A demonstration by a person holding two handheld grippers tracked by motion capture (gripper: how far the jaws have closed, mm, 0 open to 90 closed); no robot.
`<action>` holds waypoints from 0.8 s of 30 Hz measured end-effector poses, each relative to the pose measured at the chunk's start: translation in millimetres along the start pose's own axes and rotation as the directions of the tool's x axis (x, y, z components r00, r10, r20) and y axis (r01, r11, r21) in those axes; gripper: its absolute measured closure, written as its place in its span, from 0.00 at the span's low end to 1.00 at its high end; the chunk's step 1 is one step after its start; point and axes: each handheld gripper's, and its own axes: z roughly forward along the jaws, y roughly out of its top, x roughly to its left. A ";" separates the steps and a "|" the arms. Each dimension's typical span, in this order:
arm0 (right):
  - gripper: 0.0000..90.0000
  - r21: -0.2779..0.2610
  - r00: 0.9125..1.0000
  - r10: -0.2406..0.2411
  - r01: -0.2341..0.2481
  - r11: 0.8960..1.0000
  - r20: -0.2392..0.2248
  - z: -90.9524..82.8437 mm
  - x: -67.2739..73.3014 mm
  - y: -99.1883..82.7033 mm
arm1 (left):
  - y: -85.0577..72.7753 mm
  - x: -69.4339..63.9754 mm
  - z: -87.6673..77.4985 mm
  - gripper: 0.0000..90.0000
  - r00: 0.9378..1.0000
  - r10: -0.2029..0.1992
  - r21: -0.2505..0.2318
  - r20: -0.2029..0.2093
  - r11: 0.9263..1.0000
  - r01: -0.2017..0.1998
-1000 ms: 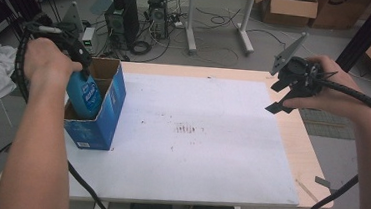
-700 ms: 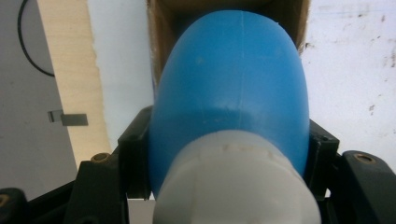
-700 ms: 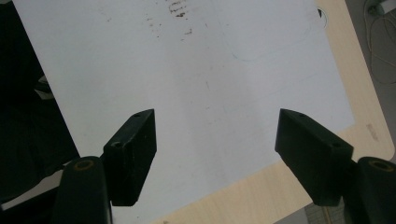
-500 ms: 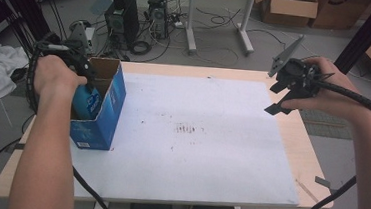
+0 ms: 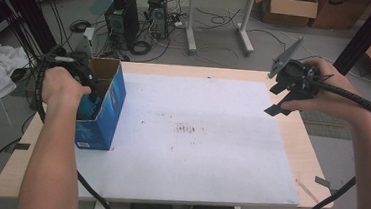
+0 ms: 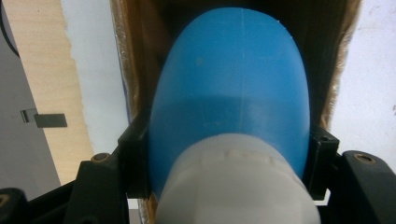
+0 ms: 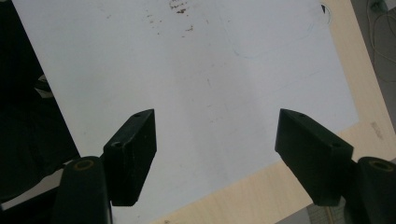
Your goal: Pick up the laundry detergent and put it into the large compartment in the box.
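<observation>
Bottle [image 6: 229, 93], blue with a white cap, sits pinched in the left tongs [image 6: 229, 158] inside the box [image 5: 104, 109]; right tongs [image 7: 217, 156] hang spread above the table [image 5: 196, 135].

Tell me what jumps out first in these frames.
The blue bottle, white cap toward the camera, sits clamped between the left gripper's jaws and is pushed down into the open blue cardboard box at the table's left edge. Next is the right gripper, held above the far right of the white sheet with its jaws spread wide around nothing.
</observation>
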 end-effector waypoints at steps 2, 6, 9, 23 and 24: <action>0.32 0.000 1.000 0.000 0.000 1.000 0.000 0.2 0.0 -0.3 | 0.0 -0.5 3.8 0.42 1.000 -0.006 0.003 0.000 1.000 0.006; 0.32 -0.002 1.000 0.001 -0.001 1.000 -0.002 0.7 0.0 -0.8 | 0.0 -0.5 7.9 0.42 1.000 -0.001 0.006 -0.001 1.000 0.001; 0.32 0.002 1.000 0.000 0.000 1.000 -0.003 1.6 0.0 -1.0 | 0.0 -0.5 12.7 0.42 1.000 -0.002 0.007 0.000 1.000 0.002; 0.32 0.003 1.000 0.000 0.000 1.000 -0.005 3.4 -0.5 -0.3 | 1.6 -1.7 28.8 0.42 1.000 0.009 0.031 -0.009 0.999 -0.009; 0.32 0.002 1.000 0.000 0.000 1.000 -0.005 3.5 -0.6 -0.3 | 1.7 -1.5 29.9 0.42 1.000 0.008 0.033 -0.008 0.999 -0.008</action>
